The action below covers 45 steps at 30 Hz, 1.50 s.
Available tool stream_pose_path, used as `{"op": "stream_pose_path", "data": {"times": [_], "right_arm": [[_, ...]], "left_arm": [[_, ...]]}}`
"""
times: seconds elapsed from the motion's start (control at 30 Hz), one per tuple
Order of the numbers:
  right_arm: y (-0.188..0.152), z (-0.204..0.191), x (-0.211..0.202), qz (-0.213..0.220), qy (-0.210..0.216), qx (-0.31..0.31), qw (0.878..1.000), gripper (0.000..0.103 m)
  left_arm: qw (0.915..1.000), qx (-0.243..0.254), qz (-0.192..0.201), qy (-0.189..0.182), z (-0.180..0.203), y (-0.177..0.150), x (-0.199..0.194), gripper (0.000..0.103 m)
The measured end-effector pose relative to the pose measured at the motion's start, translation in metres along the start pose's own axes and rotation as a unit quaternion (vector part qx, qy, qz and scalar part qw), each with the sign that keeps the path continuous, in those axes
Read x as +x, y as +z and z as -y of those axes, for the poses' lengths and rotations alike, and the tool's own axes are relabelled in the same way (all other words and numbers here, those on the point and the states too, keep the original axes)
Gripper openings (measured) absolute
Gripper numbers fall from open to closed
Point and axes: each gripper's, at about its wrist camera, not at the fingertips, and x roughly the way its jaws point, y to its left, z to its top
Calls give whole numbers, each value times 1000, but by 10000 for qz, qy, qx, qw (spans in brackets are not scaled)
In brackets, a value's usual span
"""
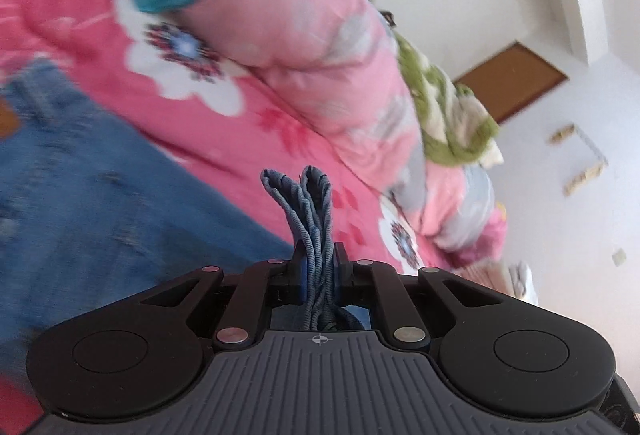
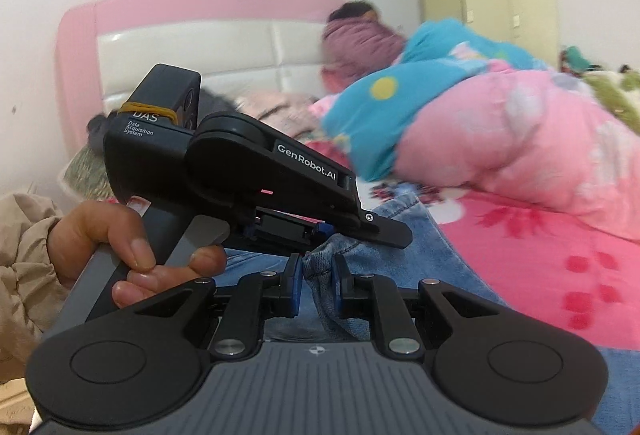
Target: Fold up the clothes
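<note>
Denim, bunched into ropy folded layers, is clamped between the jaws of the left gripper (image 1: 318, 255) in the left wrist view; the jaws are pressed tightly together on the gathered edge, which stands up past the fingertips in two rounded loops. The rest of the jeans (image 1: 80, 195) is seen as a blurred blue expanse spreading to the left, with a brown patch at its edge, lying over a pink floral bedsheet (image 1: 288, 123). A puffy pink and turquoise quilt (image 1: 280, 27) is heaped beyond, with a green-and-white knitted blanket (image 1: 448, 107) behind it. The edge appears to be pinched so that this side of the garment can be lifted and carried over for a fold.

In the right wrist view, the right gripper (image 2: 318, 275) is closed on a thick wad of pale, washed denim, which fills the gap between the blue pads. The jeans (image 2: 400, 219) run forward from it across the bed. Just above and ahead, the left gripper (image 2: 384, 231) is seen from the side, held by a hand (image 2: 120, 247), its black fingers lying close over the same fabric. The two tools are held close together, presumably so that one end of the jeans is carried evenly. A padded pink and cream headboard (image 2: 180, 47) is visible behind.
</note>
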Motion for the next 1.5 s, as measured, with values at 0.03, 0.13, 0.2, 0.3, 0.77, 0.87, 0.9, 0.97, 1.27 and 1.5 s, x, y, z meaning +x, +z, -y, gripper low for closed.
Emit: {"op": "stream_pose_path", "data": {"times": [0.03,0.13,0.2,0.3,0.77,0.87,0.9,0.97,1.27,1.5], "right_arm": [[1,-6,9,-58,66,-29,10000,16],[6,-25,31,-183,227,-124,9995,16],[8,-37,43,-223,302,-208,9991,16],[12,-51,60,-268,389,-315,9984,16],[35,-86,123,-338,764,-470,9954,16],[34,-92,132,-379,823,-534,9945,16],[33,-93,135,-408,838,-544,9942,16],[32,-95,143,-486,869,-537,9936,16],[30,-102,158,-616,969,-510,9921,16],[23,-105,167,-727,894,-510,9920,16]], "left_arm": [[10000,-66,44,9,-9,3,-5,9],[9996,-237,167,3,-31,14,-21,9],[9994,-267,213,4,-42,22,-28,9],[9993,-273,259,12,-55,34,-36,9],[9986,-404,331,61,-104,73,-72,9],[9984,-497,253,93,-116,76,-72,9],[9982,-546,225,103,-121,77,-71,9],[9979,-614,202,99,-127,78,-71,9],[9970,-738,110,210,-144,81,-75,10],[9946,-790,590,321,-146,87,-96,18]]}}
